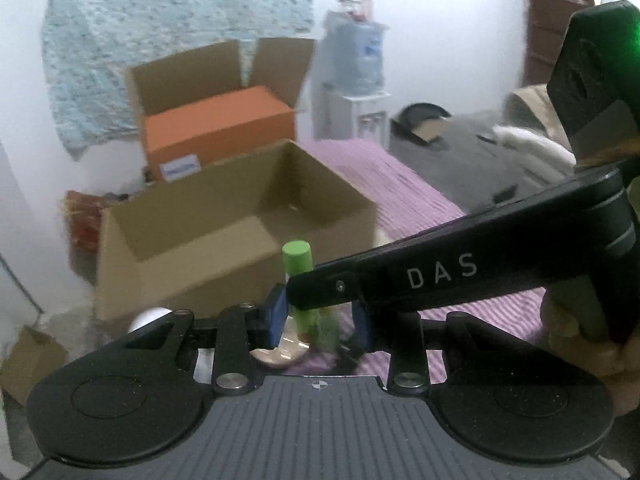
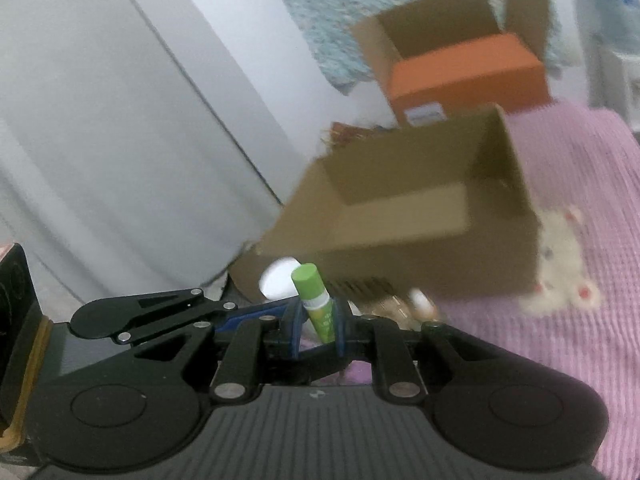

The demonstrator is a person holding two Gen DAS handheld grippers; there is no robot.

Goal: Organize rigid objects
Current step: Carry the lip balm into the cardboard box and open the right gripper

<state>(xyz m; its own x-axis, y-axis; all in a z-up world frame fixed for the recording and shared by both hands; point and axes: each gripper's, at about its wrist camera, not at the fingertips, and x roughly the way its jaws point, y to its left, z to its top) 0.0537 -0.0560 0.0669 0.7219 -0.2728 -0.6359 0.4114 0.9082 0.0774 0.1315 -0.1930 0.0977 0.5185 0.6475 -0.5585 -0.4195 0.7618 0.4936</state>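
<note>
**Glue stick up, box ahead**

My right gripper [image 2: 316, 326] is clamped on a green-capped cylindrical glue stick [image 2: 314, 300], blue pads [image 2: 339, 330] pressed to either side of its lower body. The stick leans, cap toward 11 o'clock, most of its length clear above the pads.

From the left wrist view, my left gripper [image 1: 320, 320] sits just under the right tool's finger, jaws narrowed but apart. Something pale and flattish [image 1: 280, 354] lies below them; whether the pads touch it, or the stick, I can't tell, since blur and the right tool cover the gap.

The open brown cardboard box [image 2: 420, 216] sits at 1 o'clock from the stick on the purple ribbed bedspread [image 2: 560, 352]. Its cavity looks empty. A second carton holding an orange box [image 1: 218, 126] stands behind it at 12.

Risks as I judge them:
- Grip is low on a smooth round body and the stick is tilted; a quick swing could pivot or slide it out.
- Both tools crowd one spot; moving them apart carelessly could knock the stick.
- Near box wall is tall; a low approach clips it.
</note>
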